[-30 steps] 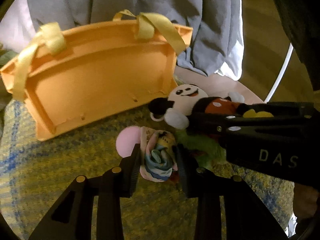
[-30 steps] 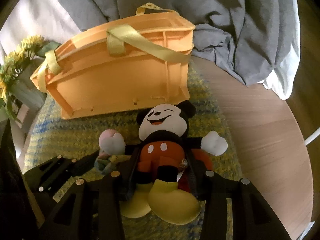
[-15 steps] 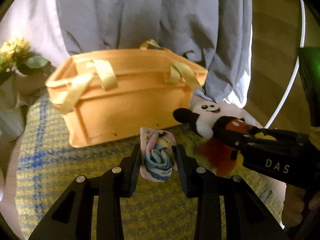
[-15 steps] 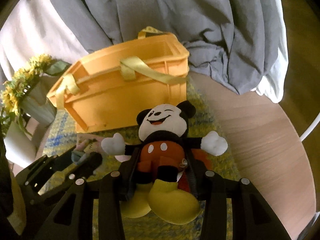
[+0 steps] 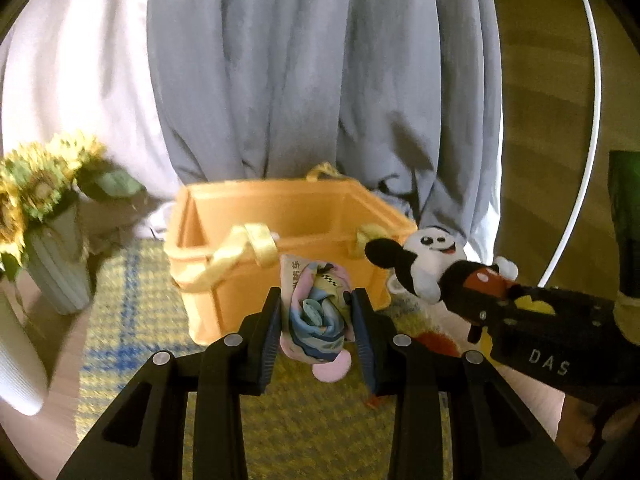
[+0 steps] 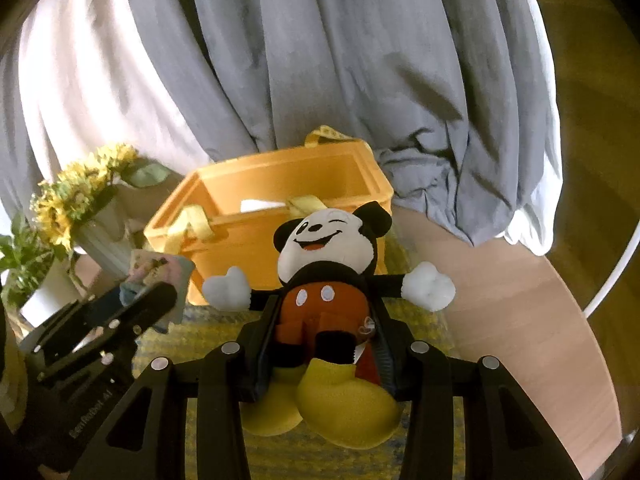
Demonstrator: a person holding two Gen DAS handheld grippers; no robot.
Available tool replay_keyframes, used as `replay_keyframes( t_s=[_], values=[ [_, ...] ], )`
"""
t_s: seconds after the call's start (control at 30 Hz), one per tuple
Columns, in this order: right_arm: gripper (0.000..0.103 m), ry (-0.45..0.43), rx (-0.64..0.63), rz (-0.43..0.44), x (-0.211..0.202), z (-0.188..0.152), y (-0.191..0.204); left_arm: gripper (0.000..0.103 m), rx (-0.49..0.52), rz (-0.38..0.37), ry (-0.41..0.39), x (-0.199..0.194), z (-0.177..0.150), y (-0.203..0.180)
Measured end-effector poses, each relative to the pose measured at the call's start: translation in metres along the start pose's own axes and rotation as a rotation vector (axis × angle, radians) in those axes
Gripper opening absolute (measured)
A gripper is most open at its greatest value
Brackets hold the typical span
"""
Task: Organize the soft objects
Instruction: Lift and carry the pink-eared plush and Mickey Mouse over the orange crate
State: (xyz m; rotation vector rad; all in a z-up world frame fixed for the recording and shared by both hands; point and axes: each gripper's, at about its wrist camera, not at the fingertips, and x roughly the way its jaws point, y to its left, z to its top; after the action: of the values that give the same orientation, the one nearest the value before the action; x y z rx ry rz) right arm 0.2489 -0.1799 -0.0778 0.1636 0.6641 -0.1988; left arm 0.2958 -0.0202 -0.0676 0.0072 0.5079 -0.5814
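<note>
Left gripper (image 5: 316,316) clamped on rolled cloth toy (image 5: 318,316) | right gripper (image 6: 324,340) clamped on mouse plush (image 6: 326,264), frame centre | orange basket (image 6: 224,236) behind, white item inside | both unstowed | remaining: drop both in.

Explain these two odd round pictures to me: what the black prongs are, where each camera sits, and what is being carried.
No robot here: a person holds a two-fingered claw in each hand, and a wide-angle camera on each looks along its fingers. In the left camera's picture, the left claw pinches a rolled pastel cloth bundle. In the right camera's picture, the right claw grips a mouse plush by its body. Ahead, an open orange basket with yellow handles stands on a yellow-blue mat, with sunflowers in a vase beside it and grey cloth behind.
</note>
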Motion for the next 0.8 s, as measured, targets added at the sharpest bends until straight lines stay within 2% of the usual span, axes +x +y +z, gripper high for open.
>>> replay_keyframes(
  t_s=[0.33,0.8],
  values=[
    [0.043,-0.075,-0.003,0.053,-0.022,0.014,0.012,0.034,0.004,0.027,-0.103,-0.027,0.022,0.006],
    [0.043,-0.188,-0.005,0.101,-0.031,0.049,0.03,0.034,0.027,0.075,-0.217,-0.041,0.056,0.013]
  ],
)
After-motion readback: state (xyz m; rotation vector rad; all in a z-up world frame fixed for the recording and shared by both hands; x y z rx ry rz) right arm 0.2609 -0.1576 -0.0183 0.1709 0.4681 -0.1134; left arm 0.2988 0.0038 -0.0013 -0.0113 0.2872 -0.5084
